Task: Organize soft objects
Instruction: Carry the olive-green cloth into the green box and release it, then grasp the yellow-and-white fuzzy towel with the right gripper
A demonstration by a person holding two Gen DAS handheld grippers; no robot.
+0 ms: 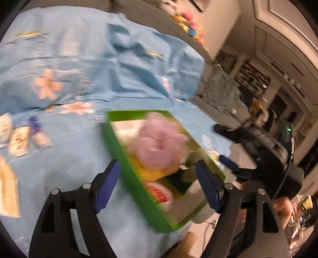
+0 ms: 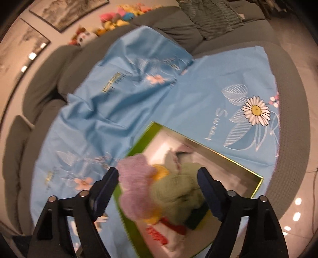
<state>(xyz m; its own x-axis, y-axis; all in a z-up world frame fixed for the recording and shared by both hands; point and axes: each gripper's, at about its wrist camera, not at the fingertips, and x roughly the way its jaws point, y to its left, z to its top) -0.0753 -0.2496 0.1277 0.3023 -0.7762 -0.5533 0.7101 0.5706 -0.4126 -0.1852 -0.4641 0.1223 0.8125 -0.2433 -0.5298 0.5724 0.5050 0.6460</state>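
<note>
A green box (image 1: pixel 139 178) with a shiny lining lies on a blue flowered cloth (image 1: pixel 79 59) spread over a grey sofa (image 2: pixel 49 65). In it are a fluffy pink-purple toy (image 1: pixel 159 144), something yellow (image 1: pixel 157 172), a green plush (image 2: pixel 176 190) and a red-and-white piece (image 1: pixel 159 191). My left gripper (image 1: pixel 157 178) is open and straddles the box's near left wall without touching the contents. My right gripper (image 2: pixel 158 178) is open above the box, the green plush and pink-purple toy (image 2: pixel 135 190) between its fingers without being pinched. The right gripper's body (image 1: pixel 268 150) shows at the right of the left wrist view.
Small packets (image 1: pixel 18 141), a blue-and-white tube (image 1: pixel 38 133) and a beige piece (image 1: pixel 8 188) lie on the cloth left of the box. Plush toys (image 2: pixel 119 15) line the sofa back beside a grey cushion (image 2: pixel 210 17). Glossy floor (image 2: pixel 298 198) begins at the sofa's right edge.
</note>
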